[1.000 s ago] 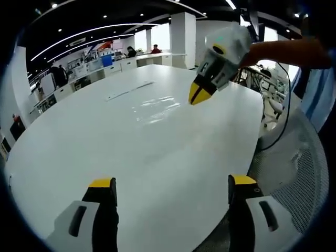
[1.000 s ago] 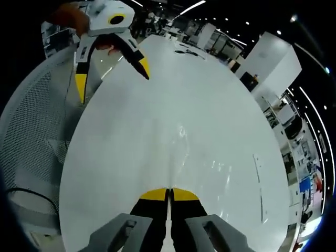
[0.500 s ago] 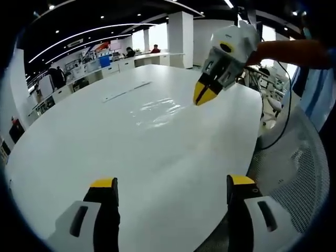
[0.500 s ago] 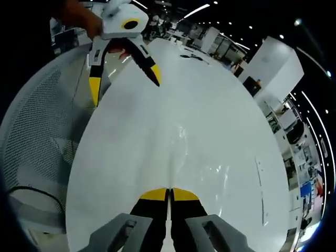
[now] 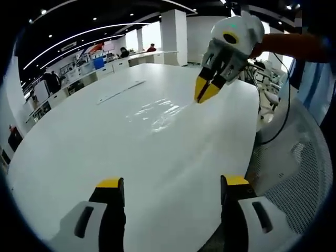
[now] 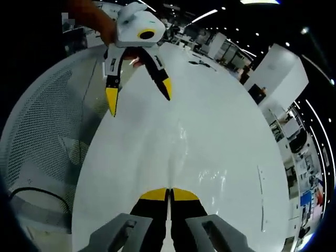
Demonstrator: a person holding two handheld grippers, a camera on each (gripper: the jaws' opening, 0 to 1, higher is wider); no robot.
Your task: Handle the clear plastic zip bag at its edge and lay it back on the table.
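Note:
The clear zip bag (image 5: 157,113) lies as a wrinkled, glinting film on the white round table (image 5: 105,142). In the left gripper view my right gripper (image 5: 203,93) reaches in from the upper right. Its yellow tips are pressed together at the bag's near edge, and the film runs up to them. My left gripper (image 5: 173,182) stands open low over the table's near rim, well short of the bag, with nothing in it. In the right gripper view the bag (image 6: 207,170) glints just ahead of my shut right gripper (image 6: 169,193). The open left gripper (image 6: 139,95) hangs across the table.
A white mesh chair (image 5: 307,173) stands beside the table's edge, the same chair (image 6: 42,136) showing beside the right gripper, with a black cable (image 5: 281,123) nearby. A long thin strip (image 5: 123,90) lies further back on the table. Office desks and people fill the background.
In the right gripper view the open left gripper has drawn nearer over the table. In the left gripper view the shut right gripper has shifted slightly, and the bag's near edge now wrinkles toward its tips.

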